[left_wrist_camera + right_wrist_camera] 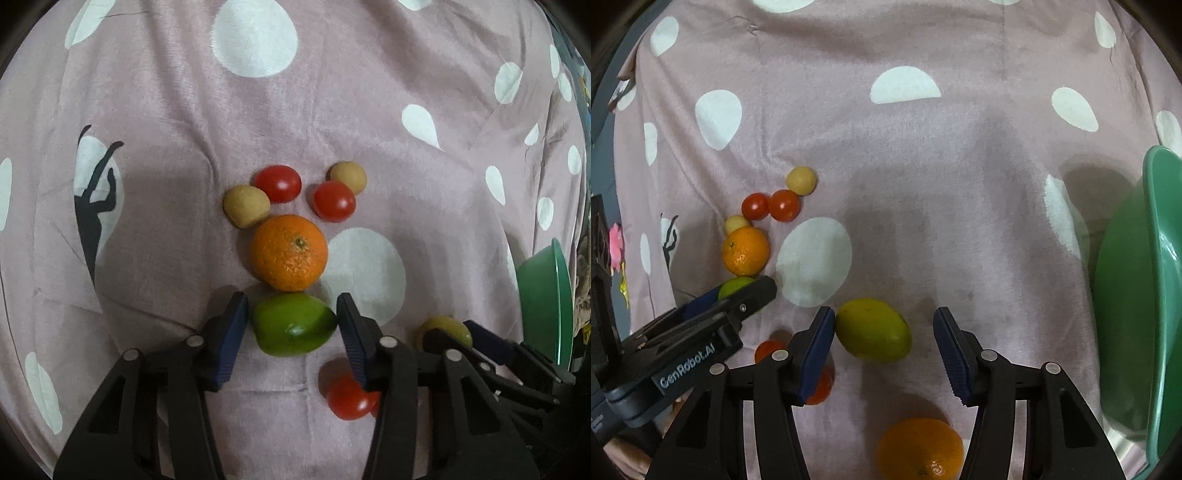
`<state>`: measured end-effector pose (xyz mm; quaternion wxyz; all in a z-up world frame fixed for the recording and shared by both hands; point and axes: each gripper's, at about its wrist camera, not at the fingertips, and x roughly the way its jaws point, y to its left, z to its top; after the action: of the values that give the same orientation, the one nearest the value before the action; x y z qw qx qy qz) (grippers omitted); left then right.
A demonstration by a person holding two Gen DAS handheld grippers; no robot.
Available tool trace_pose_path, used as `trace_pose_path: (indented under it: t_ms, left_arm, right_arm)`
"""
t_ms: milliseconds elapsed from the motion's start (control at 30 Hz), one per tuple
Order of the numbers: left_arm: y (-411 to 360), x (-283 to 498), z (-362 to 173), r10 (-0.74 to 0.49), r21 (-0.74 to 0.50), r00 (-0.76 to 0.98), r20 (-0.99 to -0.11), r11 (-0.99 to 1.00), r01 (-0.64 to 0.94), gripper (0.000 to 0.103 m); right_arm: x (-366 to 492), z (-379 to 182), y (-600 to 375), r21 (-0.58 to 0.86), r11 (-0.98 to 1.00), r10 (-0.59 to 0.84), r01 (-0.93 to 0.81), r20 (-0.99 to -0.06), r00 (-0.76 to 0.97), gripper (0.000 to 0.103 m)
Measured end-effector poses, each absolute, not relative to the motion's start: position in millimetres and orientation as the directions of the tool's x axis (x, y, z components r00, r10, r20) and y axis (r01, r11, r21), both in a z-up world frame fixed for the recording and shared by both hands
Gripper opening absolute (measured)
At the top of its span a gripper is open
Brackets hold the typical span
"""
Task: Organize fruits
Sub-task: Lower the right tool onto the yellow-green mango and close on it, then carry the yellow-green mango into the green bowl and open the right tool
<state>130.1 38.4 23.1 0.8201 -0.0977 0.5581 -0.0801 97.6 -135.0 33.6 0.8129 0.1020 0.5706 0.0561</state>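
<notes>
In the left wrist view my left gripper (pixel 291 325) is open with a green lime (pixel 293 325) between its fingers, the pads close to both sides. Beyond it lie an orange (pixel 289 253), two red tomatoes (pixel 277 183) (pixel 334 201) and two tan round fruits (pixel 246 206) (pixel 349 177). A third tomato (pixel 349 400) lies under the right finger. In the right wrist view my right gripper (pixel 884 332) is open around a yellow-green lemon (pixel 873 329), which touches the left pad. A second orange (pixel 921 448) lies below it.
A green plastic bowl (pixel 1161 295) stands at the right edge; it also shows in the left wrist view (pixel 546 302). The fruits lie on a pink cloth with white spots (pixel 923 166). The left gripper's body (pixel 701 332) sits left of the lemon.
</notes>
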Motion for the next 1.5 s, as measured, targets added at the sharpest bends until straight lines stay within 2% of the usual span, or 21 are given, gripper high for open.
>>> trace_pose_path:
  t_ms: [133, 233, 533, 900, 1233, 1500]
  left_arm:
    - [43, 126, 23, -0.242, -0.253, 0.374, -0.895, 0.967, 0.02, 0.045]
    - [43, 125, 23, -0.238, -0.253, 0.369, -0.898, 0.967, 0.009, 0.045]
    - [35, 103, 49, -0.254, -0.254, 0.417, -0.873, 0.965, 0.056, 0.045]
    - [11, 77, 94, -0.317, -0.275, 0.485, -0.815, 0.948, 0.157, 0.045]
    - [-64, 66, 128, -0.408, -0.277, 0.515, -0.754, 0.908, 0.315, 0.045]
    - [-133, 58, 135, -0.491, -0.274, 0.47, -0.734, 0.847, 0.457, 0.045]
  right_arm:
    - [97, 28, -135, 0.251, 0.968, 0.234, 0.014, -0.917, 0.324, 0.043]
    - [98, 27, -132, 0.229, 0.973, 0.213, 0.006, -0.917, 0.337, 0.041]
    - [96, 35, -145, 0.205, 0.978, 0.173, 0.041, -0.904, 0.391, 0.04]
    - [71, 91, -176, 0.241, 0.968, 0.162, 0.076, -0.823, 0.545, 0.04]
    - [35, 118, -233, 0.258, 0.943, 0.056, 0.213, -0.75, 0.659, 0.04]
    - [5, 131, -292, 0.27, 0.892, -0.063, 0.363, -0.721, 0.69, 0.041]
